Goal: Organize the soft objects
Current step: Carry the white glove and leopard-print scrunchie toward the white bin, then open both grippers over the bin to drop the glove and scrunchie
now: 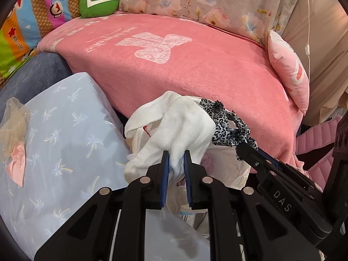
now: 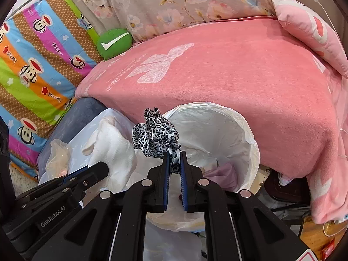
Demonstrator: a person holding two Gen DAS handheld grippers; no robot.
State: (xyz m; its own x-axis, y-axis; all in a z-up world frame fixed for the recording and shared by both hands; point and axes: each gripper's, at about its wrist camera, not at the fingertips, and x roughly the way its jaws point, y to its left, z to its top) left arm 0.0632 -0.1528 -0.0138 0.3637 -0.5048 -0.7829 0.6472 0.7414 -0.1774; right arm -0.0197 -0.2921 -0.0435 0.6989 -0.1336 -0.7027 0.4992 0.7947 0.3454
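The left tool (image 1: 176, 156) is clamped on a white cloth (image 1: 174, 126), its blue pads pressing the fabric on both sides; the cloth bunches up above the jaws and a loose end hangs below them. The right tool (image 2: 173, 154) is pinched narrow on a leopard-print scarf (image 2: 155, 133), which stands in a crumpled knot above its fingertips. Both pieces hang over the near side of a white-lined bin (image 2: 245, 134) that stands against the front edge of the bed (image 2: 239, 76), the scarf just beside the cloth and possibly brushing it, though the overlap makes that hard to judge. Inside the bin lies a pale lilac fabric (image 2: 224, 174). To the left of the bin sits a light blue pillow (image 1: 65, 130) with a palm pattern, and on its far left edge rests a gauzy beige and pink bundle (image 1: 15, 134). The bed is covered by a pink blanket with a white bow print; a green cushion (image 1: 99, 3) with a white tick sits at its back left corner and a pink pillow (image 1: 289, 71) leans at its right edge.
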